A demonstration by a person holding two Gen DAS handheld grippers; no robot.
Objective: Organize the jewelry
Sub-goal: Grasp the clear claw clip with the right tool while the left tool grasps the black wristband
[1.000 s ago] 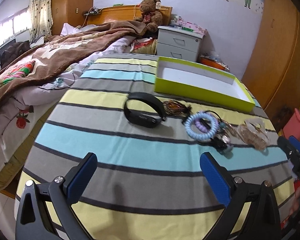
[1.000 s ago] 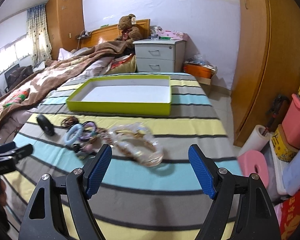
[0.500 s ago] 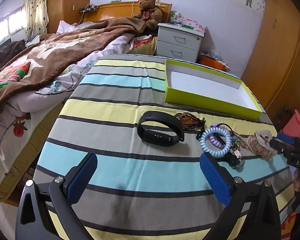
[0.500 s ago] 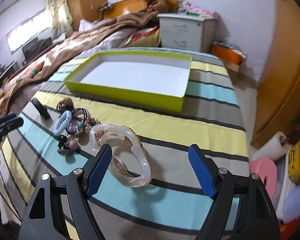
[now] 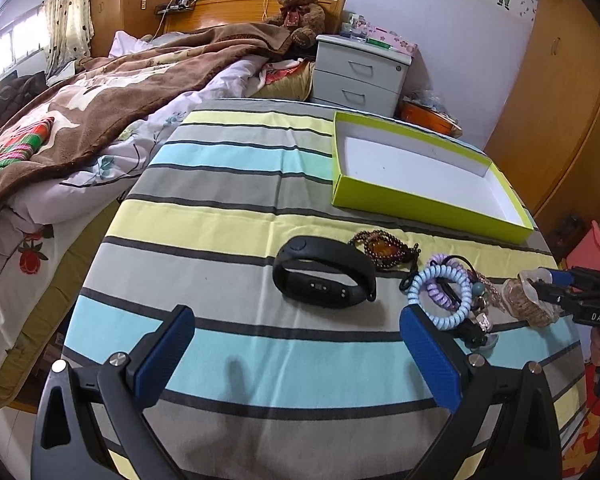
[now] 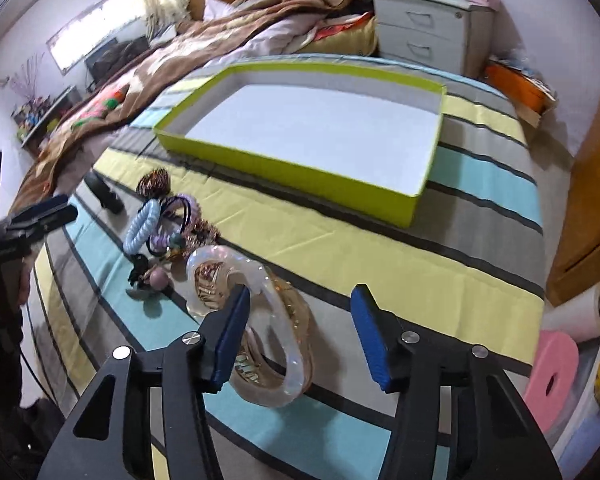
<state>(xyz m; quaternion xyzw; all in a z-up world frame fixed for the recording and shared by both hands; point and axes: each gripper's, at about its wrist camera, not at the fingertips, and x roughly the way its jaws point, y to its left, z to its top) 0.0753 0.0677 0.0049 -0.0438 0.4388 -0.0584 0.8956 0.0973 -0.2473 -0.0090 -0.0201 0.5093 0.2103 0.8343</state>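
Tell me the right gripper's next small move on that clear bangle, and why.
Probably finish closing. The right gripper has just been closing, and the clear bangle sits between its pads, with the left pad at the rim and the right pad apart from it. The green tray is empty, so grip first, then lift toward it.

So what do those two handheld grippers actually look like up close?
Both match: the left gripper and the right gripper have black angular frames with silver screws and two fingers faced with textured blue pads. White lettering marks the right gripper's side.

The open left claw hovers over the striped cloth, near a black wristband.
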